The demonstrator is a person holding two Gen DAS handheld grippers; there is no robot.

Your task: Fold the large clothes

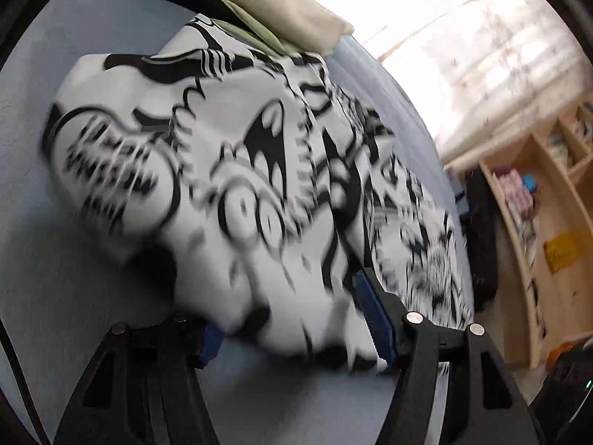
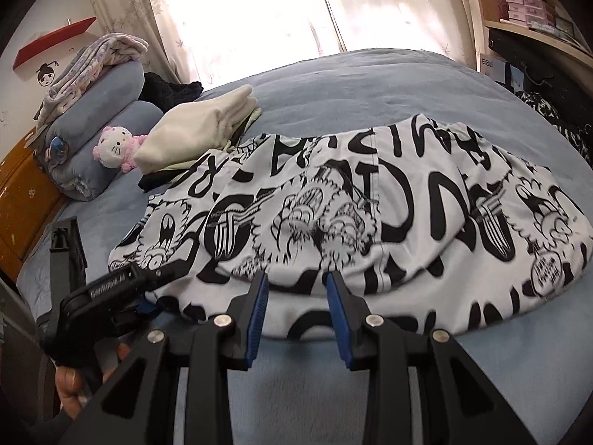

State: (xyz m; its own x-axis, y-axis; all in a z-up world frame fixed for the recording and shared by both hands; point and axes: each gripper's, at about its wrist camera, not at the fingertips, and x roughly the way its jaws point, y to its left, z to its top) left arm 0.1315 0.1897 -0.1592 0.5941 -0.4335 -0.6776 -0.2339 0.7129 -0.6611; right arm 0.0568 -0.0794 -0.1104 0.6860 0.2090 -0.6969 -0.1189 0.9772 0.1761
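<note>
A: Left gripper (image 1: 292, 319)?

B: Jaws parted round the garment (image 2: 370, 222) hem, seemingly unpinched; it's blurred. Pinch lower.

A: Right gripper (image 2: 296, 296)?

B: Half-spread, empty, hem at twelve o'clock, mid-bed (image 2: 370, 85). Grab level.

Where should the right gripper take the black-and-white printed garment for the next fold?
Grip the near hem of the black-and-white printed garment, coming low from the near side. That edge lies flat on the blue bedcover, right before the right gripper.

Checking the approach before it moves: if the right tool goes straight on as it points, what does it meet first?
Likely the near edge of the black-and-white printed garment, lying just ahead of the right tool; depth is uncertain.
</note>
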